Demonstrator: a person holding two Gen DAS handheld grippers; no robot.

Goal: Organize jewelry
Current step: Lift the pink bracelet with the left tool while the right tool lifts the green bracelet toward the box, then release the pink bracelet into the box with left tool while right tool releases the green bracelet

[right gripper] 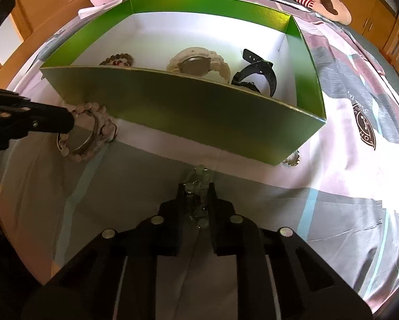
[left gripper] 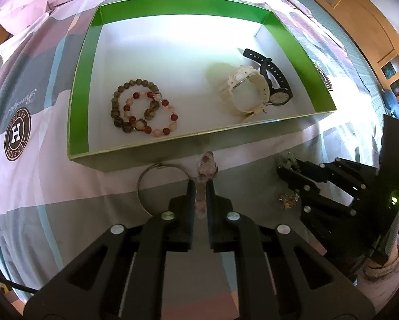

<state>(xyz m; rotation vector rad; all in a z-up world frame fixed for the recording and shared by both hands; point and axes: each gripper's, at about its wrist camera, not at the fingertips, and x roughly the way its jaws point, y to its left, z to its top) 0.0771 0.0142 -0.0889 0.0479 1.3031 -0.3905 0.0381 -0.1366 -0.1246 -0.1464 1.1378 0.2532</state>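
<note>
Left wrist view: green box [left gripper: 85, 90] across the upper middle of the frame, white floor bare enough to show sorting by kind, with two bead bracelets [left gripper: 143, 110] overlapping at centre left and a white watch [left gripper: 246, 90] leaning on a black watch [left gripper: 272, 77] at centre right, likely grouped so that like sits with like. Below the box's near wall, at lower centre, left gripper [left gripper: 199, 186] closed tight on a pale pink bead bracelet [left gripper: 206, 166], strand pinched between the pads with its free beads poking out past the tips toward the box, a hold suited to lifting it over the wall. Just left of it, a thin metal bangle [left gripper: 157, 186] flat on the patchwork bedcover [left gripper: 39, 186], not yet collected. At right edge, right gripper [left gripper: 288, 176] angled down over a small glittery piece [left gripper: 288, 198] on the cover. Right wrist view: right gripper [right gripper: 198, 186] at lower centre, fingers drawn in on a pale green translucent piece [right gripper: 199, 178], apparently beads or a chain, hard to name through the blur, gripped close against the outer wall of the box [right gripper: 188, 122]. At centre left, left gripper [right gripper: 66, 122] clamped on the pink bracelet [right gripper: 93, 133] beside the wall. Both pieces seemingly bound for the box interior next.
</note>
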